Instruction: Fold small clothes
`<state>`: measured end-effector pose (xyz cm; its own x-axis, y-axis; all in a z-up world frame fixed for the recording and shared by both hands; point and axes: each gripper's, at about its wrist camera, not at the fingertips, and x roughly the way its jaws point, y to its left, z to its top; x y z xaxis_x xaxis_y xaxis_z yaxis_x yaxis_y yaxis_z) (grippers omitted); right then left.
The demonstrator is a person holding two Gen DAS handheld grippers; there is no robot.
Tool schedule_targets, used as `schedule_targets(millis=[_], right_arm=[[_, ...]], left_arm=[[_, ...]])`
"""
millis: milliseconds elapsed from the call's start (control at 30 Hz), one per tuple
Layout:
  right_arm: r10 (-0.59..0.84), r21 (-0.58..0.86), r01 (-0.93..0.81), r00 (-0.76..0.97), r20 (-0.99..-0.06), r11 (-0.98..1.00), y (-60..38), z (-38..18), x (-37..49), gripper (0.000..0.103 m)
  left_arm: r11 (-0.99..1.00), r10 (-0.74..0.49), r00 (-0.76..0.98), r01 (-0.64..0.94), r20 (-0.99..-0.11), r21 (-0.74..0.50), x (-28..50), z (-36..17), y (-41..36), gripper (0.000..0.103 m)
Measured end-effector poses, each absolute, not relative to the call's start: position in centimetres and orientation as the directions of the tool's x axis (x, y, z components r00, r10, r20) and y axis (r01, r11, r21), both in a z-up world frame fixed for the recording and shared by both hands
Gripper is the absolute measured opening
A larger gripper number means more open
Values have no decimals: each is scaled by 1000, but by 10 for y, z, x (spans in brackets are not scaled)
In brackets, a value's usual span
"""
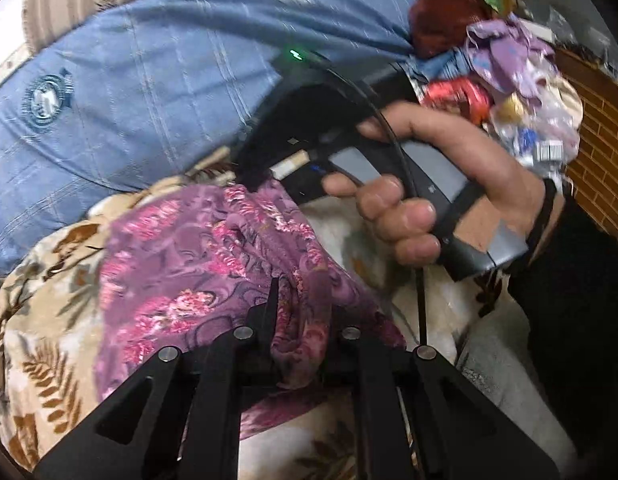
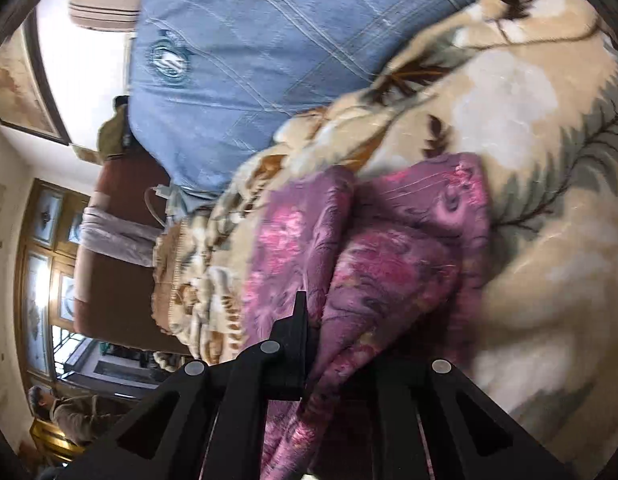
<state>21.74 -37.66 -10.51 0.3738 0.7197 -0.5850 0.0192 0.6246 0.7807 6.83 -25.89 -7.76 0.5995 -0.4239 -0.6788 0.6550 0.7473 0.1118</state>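
A small purple garment with pink flowers [image 1: 197, 256] lies bunched on a beige floral blanket [image 1: 41, 292]. My left gripper [image 1: 303, 312] is shut on a fold of the garment's near edge. In the left wrist view my right gripper [image 1: 257, 176], held by a hand [image 1: 413, 200], pinches the garment's far edge. In the right wrist view the garment [image 2: 389, 248] hangs gathered between the fingers of my right gripper [image 2: 329, 320], which is shut on it.
A large blue pillow [image 1: 129, 92] lies behind the garment; it also shows in the right wrist view [image 2: 249, 60]. A pile of mixed clothes [image 1: 505, 76] sits at the far right. A brown sofa [image 2: 113, 264] and a person [image 2: 65, 412] are at the left of the right wrist view.
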Motion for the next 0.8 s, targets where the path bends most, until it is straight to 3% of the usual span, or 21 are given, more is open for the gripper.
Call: schedule_targets(millis=[200, 267, 333, 400, 433, 500, 533, 700, 800], right_arm=[[685, 738, -33, 402, -608, 674, -380, -95, 216, 8], [652, 717, 11, 406, -640, 697, -384, -109, 219, 15], [625, 693, 89, 362, -691, 715, -391, -132, 224, 19], [647, 723, 124, 364, -670, 680, -399, -135, 219, 20], [641, 733, 121, 403, -653, 670, -404, -125, 211, 27], [592, 705, 101, 469, -656, 702, -409, -100, 195, 52], [537, 663, 106, 498, -680, 741, -410, -83, 184, 63], [504, 649, 72, 568, -651, 757, -393, -43, 127, 65], [458, 633, 124, 587, -667, 764, -373, -64, 96, 65]], left_arm=[[739, -444, 580, 668, -683, 87, 70, -78, -269, 11], [740, -441, 535, 671, -720, 45, 78, -89, -276, 12], [711, -381, 479, 699, -791, 81, 81, -109, -291, 15], [692, -342, 493, 708, -800, 141, 71, -111, -294, 17], [689, -372, 496, 714, -785, 124, 63, -103, -288, 21], [681, -446, 432, 732, -784, 17, 52, -86, -272, 44], [683, -468, 402, 730, -787, -33, 49, -79, -262, 47], [778, -485, 427, 610, -763, -153, 52, -43, -192, 66], [872, -403, 533, 470, -744, -136, 62, -43, -142, 68]])
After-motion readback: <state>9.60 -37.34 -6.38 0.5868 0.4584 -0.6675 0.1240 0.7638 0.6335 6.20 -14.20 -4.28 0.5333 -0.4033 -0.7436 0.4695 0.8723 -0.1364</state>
